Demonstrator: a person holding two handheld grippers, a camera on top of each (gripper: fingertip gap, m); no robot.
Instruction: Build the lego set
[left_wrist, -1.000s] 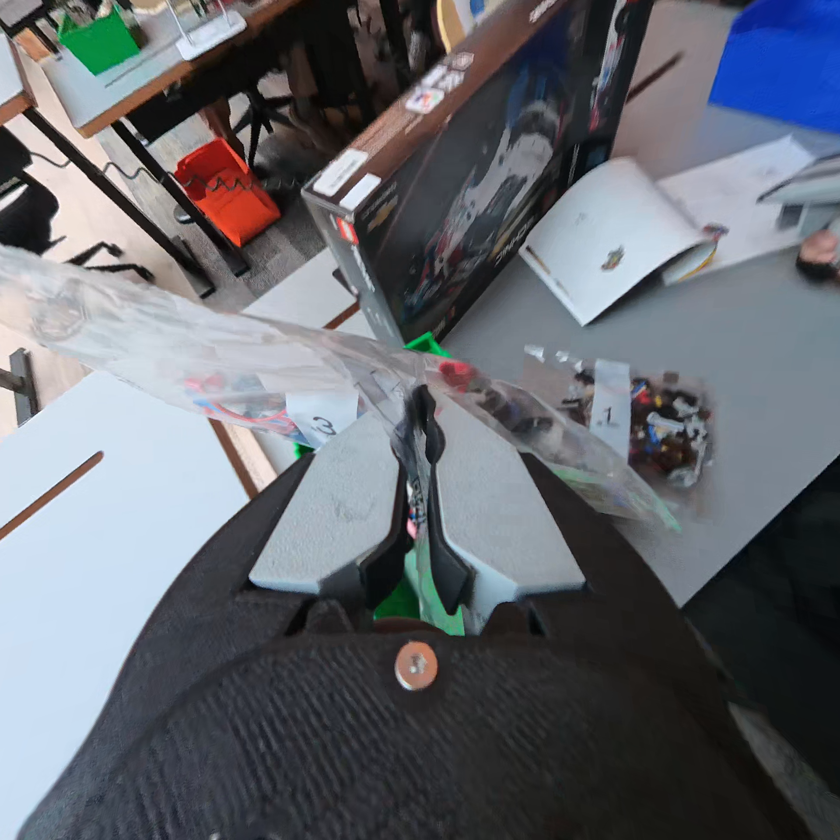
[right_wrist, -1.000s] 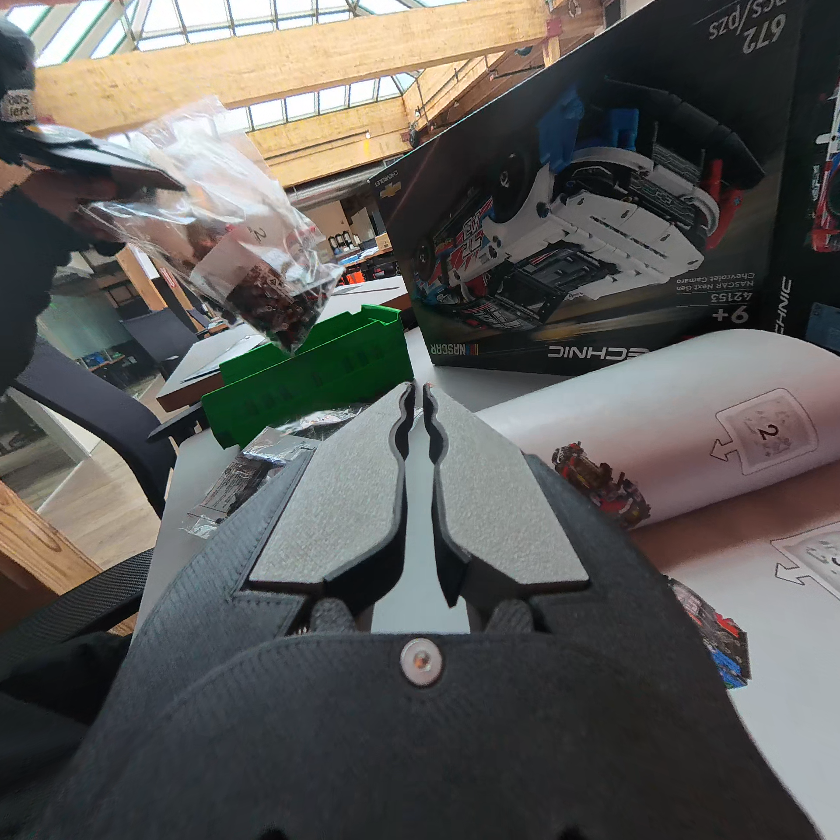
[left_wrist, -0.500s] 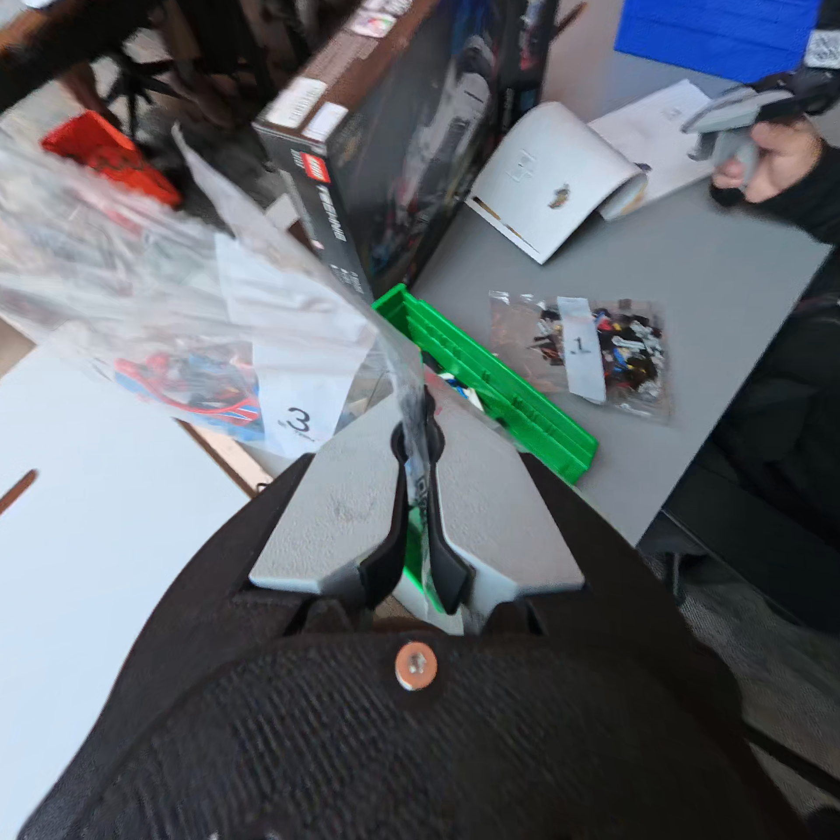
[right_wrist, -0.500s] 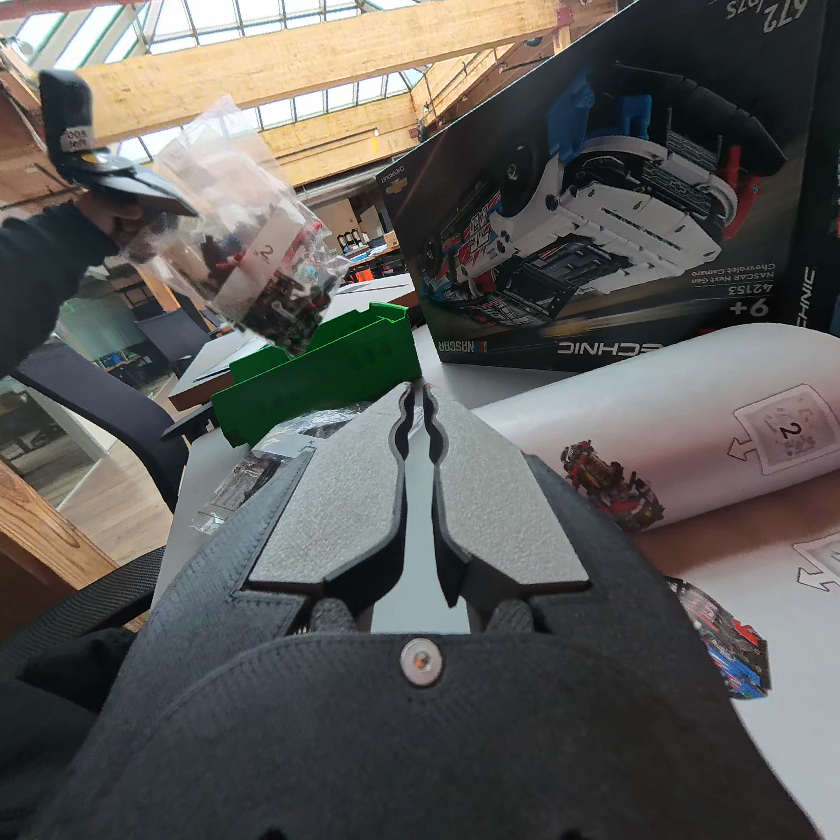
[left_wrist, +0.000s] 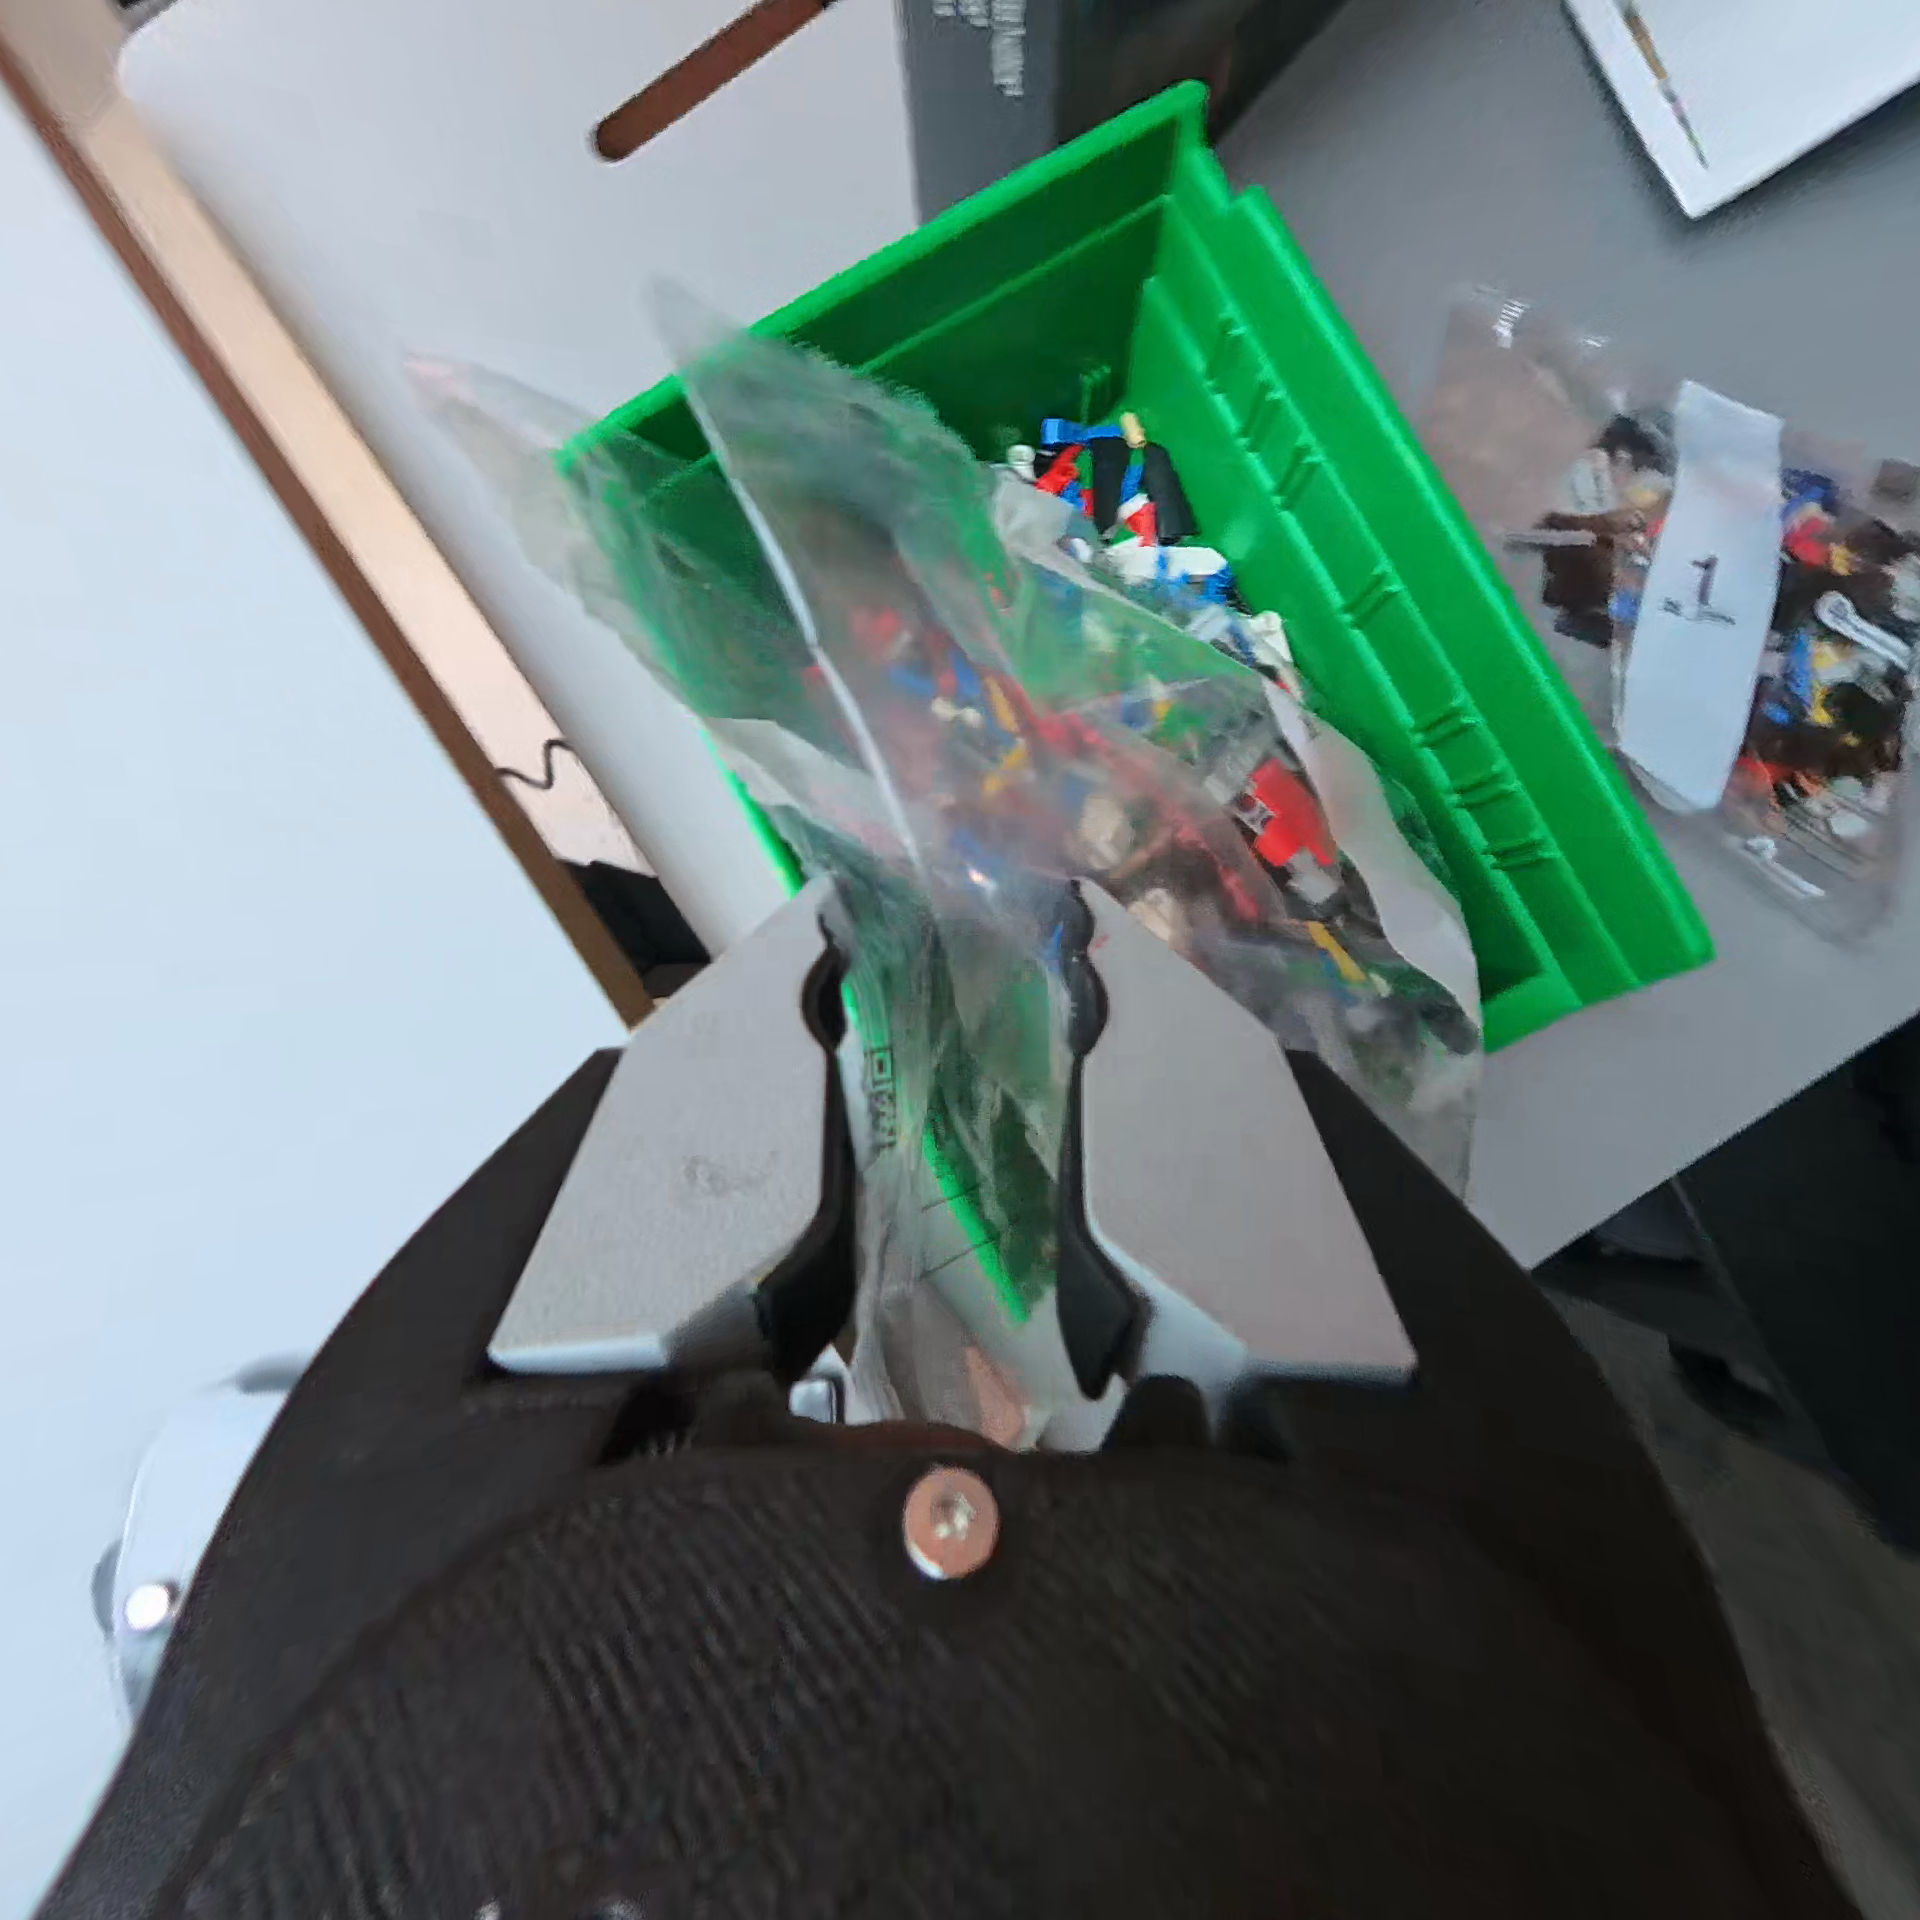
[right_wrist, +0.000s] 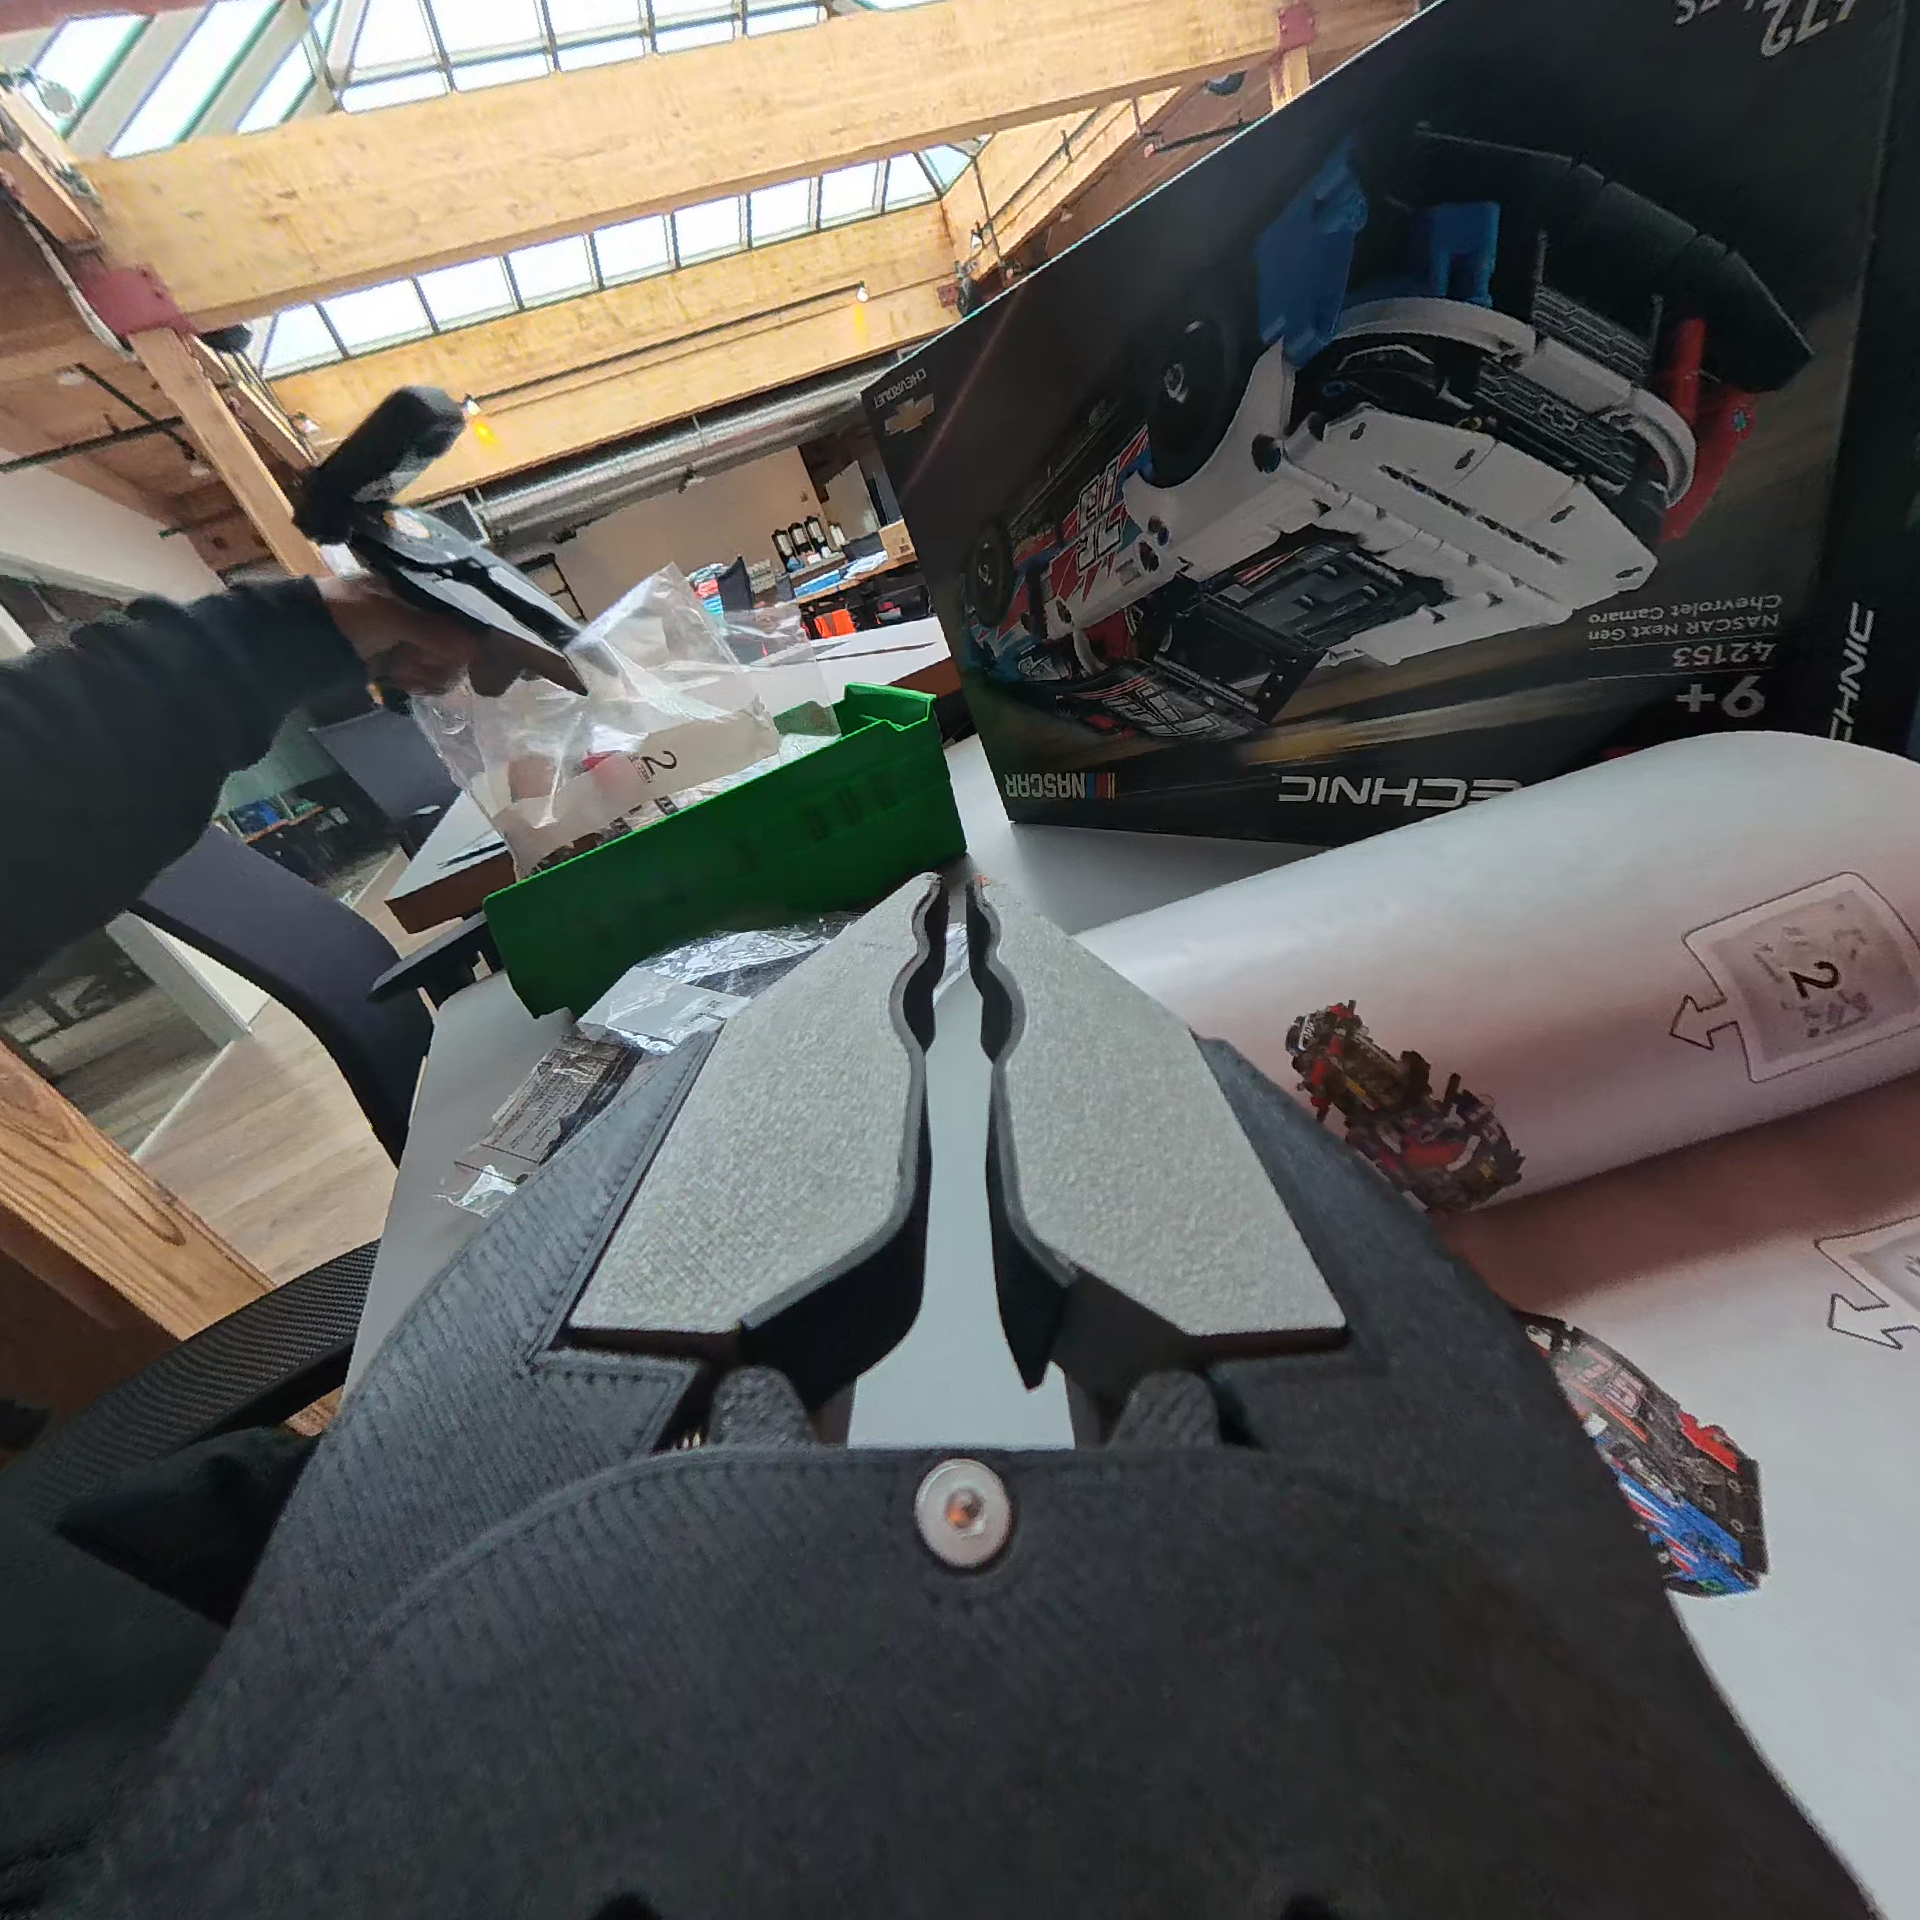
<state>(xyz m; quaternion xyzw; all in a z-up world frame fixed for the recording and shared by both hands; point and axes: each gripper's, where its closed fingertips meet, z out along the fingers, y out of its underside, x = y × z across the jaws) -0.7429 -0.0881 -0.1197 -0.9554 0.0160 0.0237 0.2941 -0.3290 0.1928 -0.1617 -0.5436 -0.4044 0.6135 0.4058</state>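
My left gripper (left_wrist: 951, 930) hovers over the green bin (left_wrist: 1351, 582) with its jaws parted. A clear bag of Lego parts (left_wrist: 1039, 727) still runs between the fingers and sags into the bin, onto loose coloured pieces. In the right wrist view the left gripper (right_wrist: 561, 665) is tilted down over the bin (right_wrist: 727, 862), with the bag (right_wrist: 623, 727) hanging from it. My right gripper (right_wrist: 956, 894) is shut and empty, low over the grey table, pointing at the bin.
A second bag of parts (left_wrist: 1704, 623) lies on the table right of the bin. The black Lego box (right_wrist: 1403, 468) stands behind it. The open instruction booklet (right_wrist: 1507, 987) lies at right. A white table (left_wrist: 260, 727) is at left.
My left gripper swung down from high above to just over the green bin and its jaws opened. The bag dropped into the bin. The right gripper barely moved.
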